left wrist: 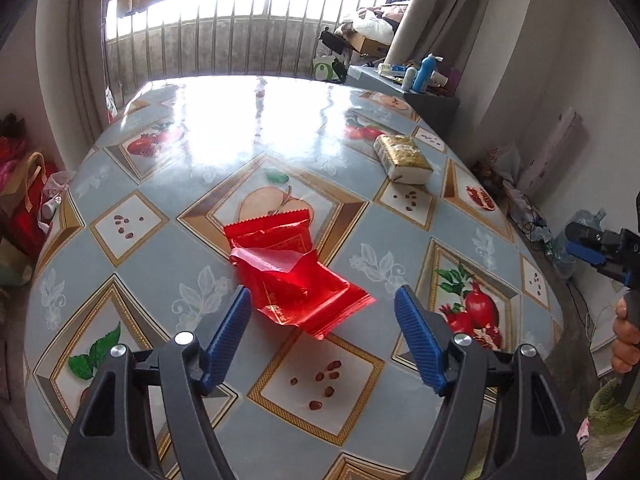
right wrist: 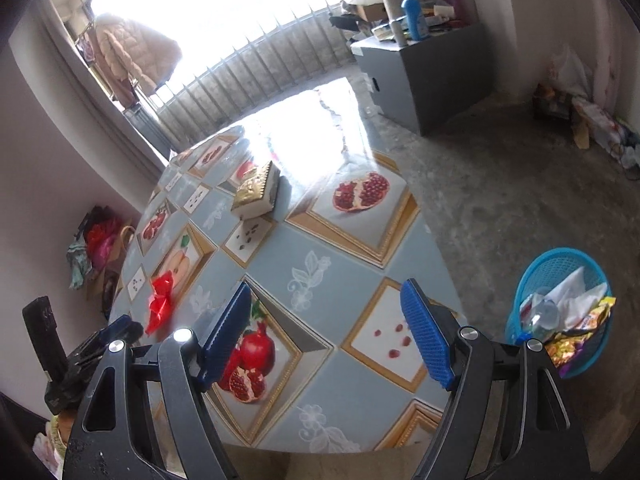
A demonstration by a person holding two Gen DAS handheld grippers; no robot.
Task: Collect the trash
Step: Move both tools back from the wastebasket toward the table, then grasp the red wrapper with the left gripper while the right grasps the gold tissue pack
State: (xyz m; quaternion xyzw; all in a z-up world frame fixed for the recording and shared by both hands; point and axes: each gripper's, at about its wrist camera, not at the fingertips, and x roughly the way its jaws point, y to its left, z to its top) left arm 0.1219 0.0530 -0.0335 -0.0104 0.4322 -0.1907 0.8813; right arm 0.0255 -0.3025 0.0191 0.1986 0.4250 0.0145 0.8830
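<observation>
**Left wrist view: red wrappers lie just ahead of the spread jaws**

Left wrist view looks down along the left hand-held gripper (left wrist: 322,312), whose blue ribbed fingers (left wrist: 226,340) stand wide apart with nothing pressed between them. Crumpled red wrappers (left wrist: 292,276) lie on the table (left wrist: 160,256), which is covered with a grey-blue cloth printed with fruit. The near end of the wrappers reaches into the gap between the fingertips, closer to the left finger; whether that finger touches the foil cannot be told. Farther back and to the right on the table sits a gold-and-white packet (left wrist: 402,157), well apart from the wrappers. At the right edge of this view the right hand-held gripper (left wrist: 600,246) shows, with a hand (left wrist: 626,336) on its grip.

From the right wrist view, the right hand-held gripper (right wrist: 326,330) also has its jaws apart and empty, above the near right part of the table (right wrist: 352,240) over a printed pomegranate. The red wrappers (right wrist: 160,304) lie off to its left, just beside the left hand-held gripper (right wrist: 116,332) seen at the lower left. The gold-and-white packet (right wrist: 256,194) sits farther up the table. On the floor (right wrist: 500,200) to the right, beside the table, stands a blue mesh basket (right wrist: 528,280) holding paper, a plastic bottle and shiny wrappers.
</observation>
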